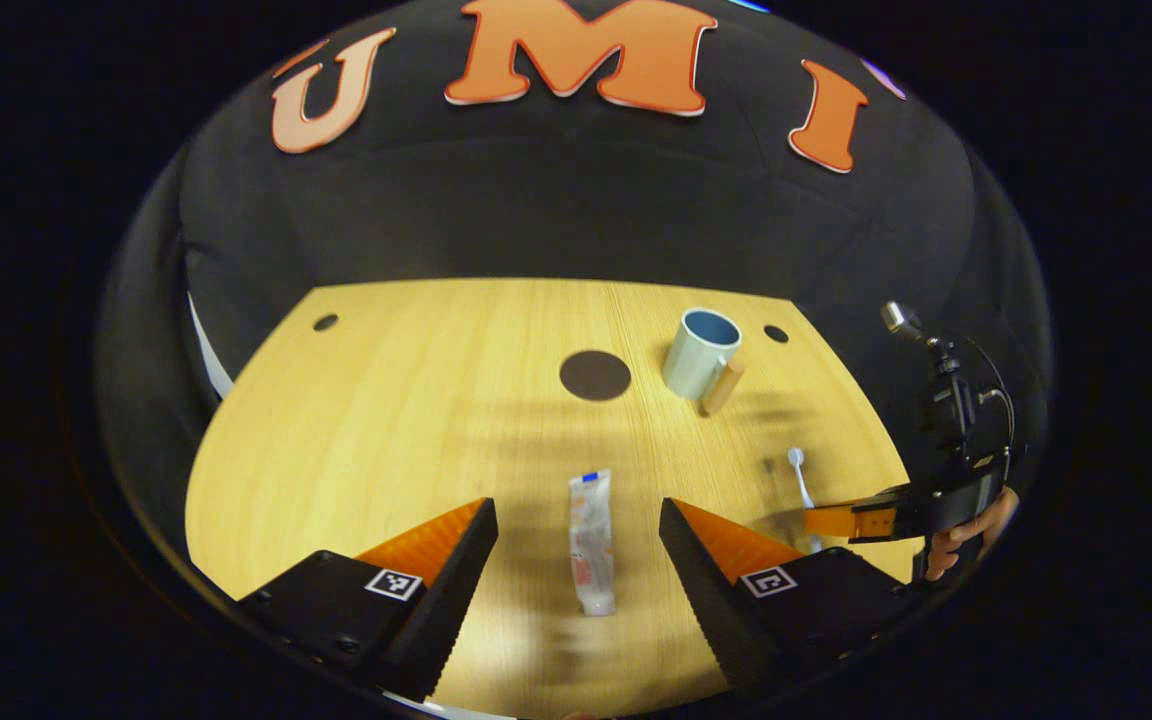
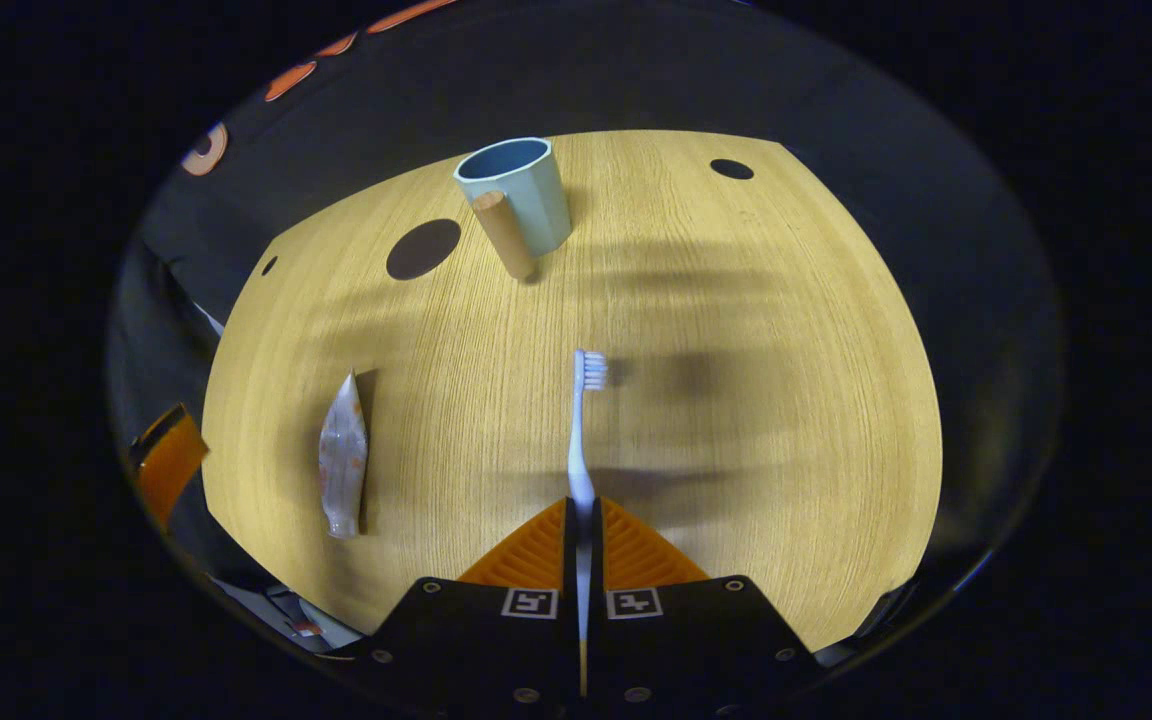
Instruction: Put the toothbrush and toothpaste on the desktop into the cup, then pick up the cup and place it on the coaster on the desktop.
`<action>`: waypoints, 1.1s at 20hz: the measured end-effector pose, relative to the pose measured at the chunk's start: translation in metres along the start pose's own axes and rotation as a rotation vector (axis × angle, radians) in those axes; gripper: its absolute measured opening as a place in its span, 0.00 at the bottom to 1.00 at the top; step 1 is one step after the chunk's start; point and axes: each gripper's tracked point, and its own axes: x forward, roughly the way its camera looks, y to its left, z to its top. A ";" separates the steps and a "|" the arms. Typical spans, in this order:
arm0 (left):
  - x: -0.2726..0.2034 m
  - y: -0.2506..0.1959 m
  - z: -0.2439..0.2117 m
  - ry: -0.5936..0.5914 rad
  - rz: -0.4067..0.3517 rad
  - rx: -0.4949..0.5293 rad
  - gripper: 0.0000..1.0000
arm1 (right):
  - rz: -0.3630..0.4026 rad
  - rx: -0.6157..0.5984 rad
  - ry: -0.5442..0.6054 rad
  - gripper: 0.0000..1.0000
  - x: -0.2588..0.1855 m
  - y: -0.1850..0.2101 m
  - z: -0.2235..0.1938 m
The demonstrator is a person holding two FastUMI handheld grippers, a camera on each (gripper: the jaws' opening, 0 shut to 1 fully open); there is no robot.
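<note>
Between the right gripper [image 2: 584, 520] jaws sits the toothbrush [image 2: 579, 430] handle, pinched near its tail, bristles pointing toward the cup [image 2: 526, 195]. So long a lever on so short a hold could swing or slip as it tips toward the rim. Whether the brush is lifted off the surface [image 2: 736, 380] is hard to tell. The left gripper [image 1: 576, 545] jaws stand wide, straddling the toothpaste [image 1: 592, 540] (flat and soft); closing off-centre may skid it. The cup stands just beside the coaster [image 1: 595, 375], not on it.

One cup [image 2: 521, 195], toothbrush [image 2: 580, 440], toothpaste [image 1: 592, 542], coaster [image 1: 595, 375]
</note>
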 end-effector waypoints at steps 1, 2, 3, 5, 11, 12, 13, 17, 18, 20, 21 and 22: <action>0.010 0.000 -0.008 0.044 -0.005 -0.005 0.99 | 0.000 0.014 -0.007 0.04 -0.004 0.000 0.000; 0.019 0.000 -0.015 0.089 -0.012 -0.009 1.00 | -0.004 0.020 -0.012 0.04 -0.007 -0.001 -0.001; 0.028 0.002 -0.018 0.122 -0.013 -0.014 0.99 | -0.011 0.026 -0.019 0.04 -0.009 0.000 -0.002; 0.043 0.002 -0.027 0.190 -0.025 -0.019 0.98 | -0.019 0.034 -0.030 0.04 -0.014 0.001 -0.003; 0.081 -0.004 -0.053 0.376 -0.058 -0.037 0.98 | -0.043 0.065 -0.068 0.04 -0.030 0.003 -0.005; 0.088 -0.003 -0.056 0.401 -0.055 -0.041 0.98 | -0.042 0.073 -0.072 0.04 -0.034 0.003 -0.006; 0.093 -0.001 -0.061 0.426 -0.048 -0.044 0.98 | -0.044 0.081 -0.079 0.04 -0.035 0.004 -0.005; 0.108 0.004 -0.073 0.522 0.011 -0.053 0.96 | -0.056 0.087 -0.096 0.04 -0.043 0.006 -0.006; 0.112 0.003 -0.072 0.532 0.021 -0.051 0.96 | -0.058 0.089 -0.096 0.04 -0.044 0.007 -0.006; 0.119 0.003 -0.069 0.550 0.038 -0.022 0.88 | -0.056 0.101 -0.098 0.04 -0.045 0.010 -0.007; 0.123 0.004 -0.063 0.544 0.046 -0.003 0.87 | -0.049 0.107 -0.097 0.04 -0.045 0.013 -0.008; 0.128 0.006 -0.056 0.533 0.045 0.017 0.84 | -0.049 0.111 -0.098 0.04 -0.045 0.014 -0.007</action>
